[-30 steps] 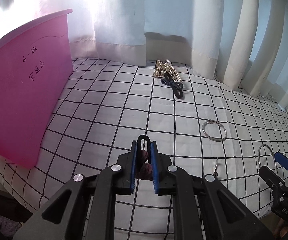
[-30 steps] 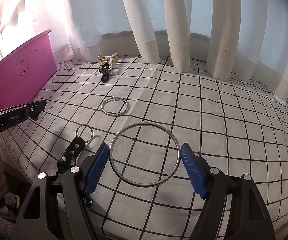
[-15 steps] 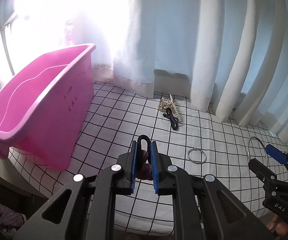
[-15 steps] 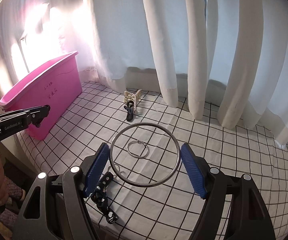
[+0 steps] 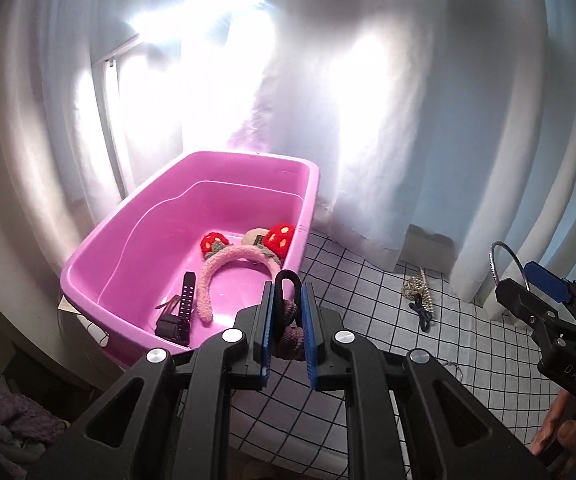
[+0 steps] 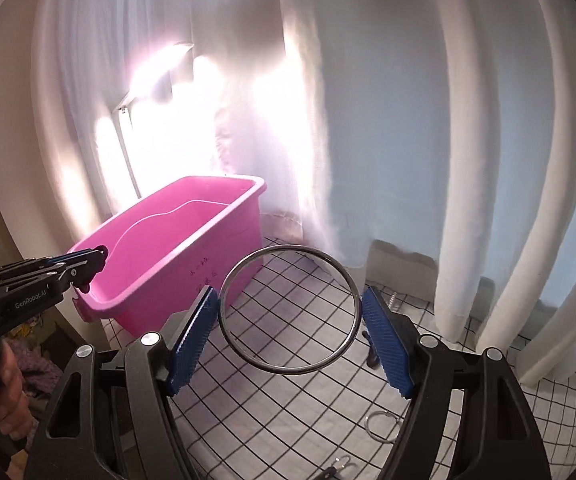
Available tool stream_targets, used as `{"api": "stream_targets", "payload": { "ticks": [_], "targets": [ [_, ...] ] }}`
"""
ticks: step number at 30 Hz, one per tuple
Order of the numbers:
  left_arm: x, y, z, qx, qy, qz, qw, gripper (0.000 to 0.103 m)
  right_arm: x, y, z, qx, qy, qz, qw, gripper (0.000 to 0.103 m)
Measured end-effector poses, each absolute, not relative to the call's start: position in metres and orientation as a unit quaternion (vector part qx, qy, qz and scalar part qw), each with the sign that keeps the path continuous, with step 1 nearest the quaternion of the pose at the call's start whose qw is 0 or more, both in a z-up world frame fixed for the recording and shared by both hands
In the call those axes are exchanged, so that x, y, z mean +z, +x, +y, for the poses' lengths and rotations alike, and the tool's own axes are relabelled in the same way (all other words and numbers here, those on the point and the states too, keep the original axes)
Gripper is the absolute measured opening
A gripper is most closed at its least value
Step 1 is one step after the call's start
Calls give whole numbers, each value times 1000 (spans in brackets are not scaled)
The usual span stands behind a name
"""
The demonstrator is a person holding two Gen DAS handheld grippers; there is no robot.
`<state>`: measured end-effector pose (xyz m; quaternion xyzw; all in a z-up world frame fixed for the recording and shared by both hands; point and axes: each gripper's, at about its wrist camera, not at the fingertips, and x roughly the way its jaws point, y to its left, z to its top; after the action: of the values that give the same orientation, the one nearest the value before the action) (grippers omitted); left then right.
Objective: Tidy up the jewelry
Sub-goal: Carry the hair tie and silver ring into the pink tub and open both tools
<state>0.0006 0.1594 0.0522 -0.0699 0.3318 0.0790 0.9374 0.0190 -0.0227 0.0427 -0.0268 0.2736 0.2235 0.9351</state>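
Note:
My left gripper (image 5: pixel 287 312) is shut on a dark hair tie with a knitted purple knob (image 5: pixel 290 334), held just above the near rim of the pink bin (image 5: pixel 100 240). Inside the bin lie a pink fluffy headband with red strawberries (image 5: pixel 240 260) and a black comb-like clip (image 5: pixel 186 308). My right gripper (image 6: pixel 290 322) is shut on a large silver hoop (image 6: pixel 352 280), held in the air to the right of the pink bin (image 6: pixel 160 264). In the right wrist view the left gripper (image 6: pixel 88 266) hovers over the bin's near corner. The right gripper (image 5: pixel 528 280) shows at the right edge of the left wrist view.
A white cloth with a black grid (image 5: pixel 468 344) covers the table. On it lie a pearl clip with a dark tie (image 5: pixel 418 294) near the curtains (image 6: pixel 448 160), a small silver ring (image 6: pixel 382 426) and a tiny hook earring (image 6: pixel 338 466). A hand (image 6: pixel 4 384) grips the left tool.
Both grippers have risen and swung left toward the pink bin, each keeping its hold. The bin's inside has come into view, and the table items have dropped lower and further right.

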Motion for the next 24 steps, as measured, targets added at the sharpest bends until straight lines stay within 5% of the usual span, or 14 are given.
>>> {"api": "stream_targets", "payload": {
  "ticks": [11,24],
  "targets": [
    [50,49,287,139,-90,344,924,14,64,108,111,286,-46,277,916,71],
    [5,105,331,132,-136,428,884,14,27,211,196,312,-143,362,867,71]
  ]
}}
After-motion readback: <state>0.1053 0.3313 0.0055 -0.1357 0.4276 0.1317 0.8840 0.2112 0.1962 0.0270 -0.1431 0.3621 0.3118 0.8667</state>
